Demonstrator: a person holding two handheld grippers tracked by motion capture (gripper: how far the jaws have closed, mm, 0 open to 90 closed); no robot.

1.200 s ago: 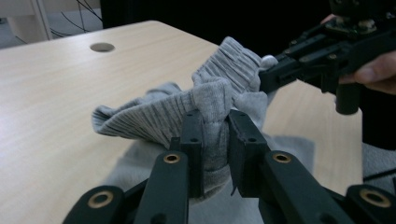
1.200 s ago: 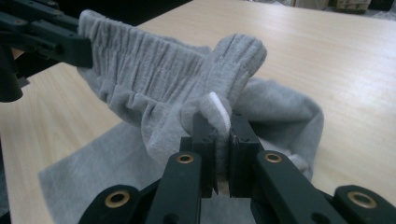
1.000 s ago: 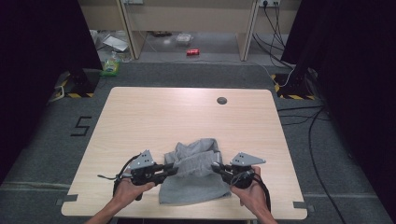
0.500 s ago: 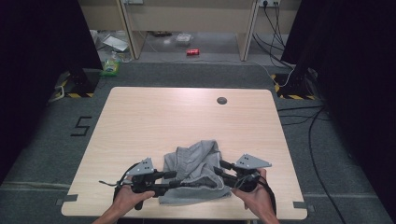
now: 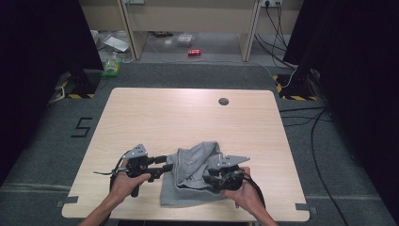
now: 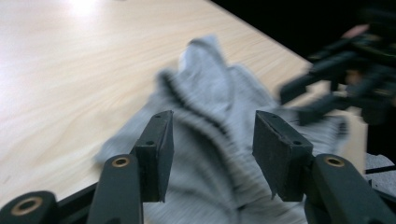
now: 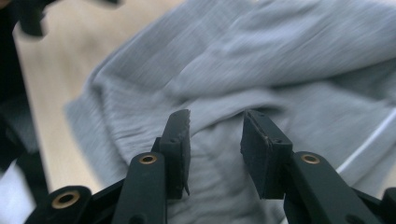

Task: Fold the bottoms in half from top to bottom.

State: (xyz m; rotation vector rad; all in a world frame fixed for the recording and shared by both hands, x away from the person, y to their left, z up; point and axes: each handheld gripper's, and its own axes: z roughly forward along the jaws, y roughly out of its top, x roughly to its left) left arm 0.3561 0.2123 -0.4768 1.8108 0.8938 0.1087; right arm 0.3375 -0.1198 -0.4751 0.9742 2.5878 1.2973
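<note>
- Grey garment [image 5: 193,176] lies crumpled on the light wooden bench [image 5: 188,117], toward the bench's 6 o'clock edge, between the two hands.
- In the high view its upper part is bunched into folds that rise toward 12 o'clock, while its lower part spreads flatter toward the near edge.
- Left tool [image 5: 162,163] sits at the garment's 9 o'clock side, held in the person's left hand [image 5: 126,181], with its tips pointing toward 3 o'clock and reaching the cloth's edge.
- In the left gripper view, the left tool [image 6: 212,140] has its jaws parted to a middling width; they have just been opening. Ribbed grey cloth [image 6: 219,121] lies beyond and below the gap, but the pads do not press on it.
- Right tool [image 5: 209,175] sits at the garment's 4 o'clock side in the right hand [image 5: 242,193], pointing toward 9 o'clock and lying over the cloth.
- In the right gripper view, the right tool [image 7: 215,140] has its jaws parted moderately, after opening in the last moment. A fold of the garment [image 7: 261,60] runs just beyond the tips; the pads stand apart from it and grip nothing.
- The two tools face each other across the garment, close but apart.
- A small dark round cap [image 5: 223,101] is set in the bench at about 1 o'clock from the garment, well apart from it.
</note>
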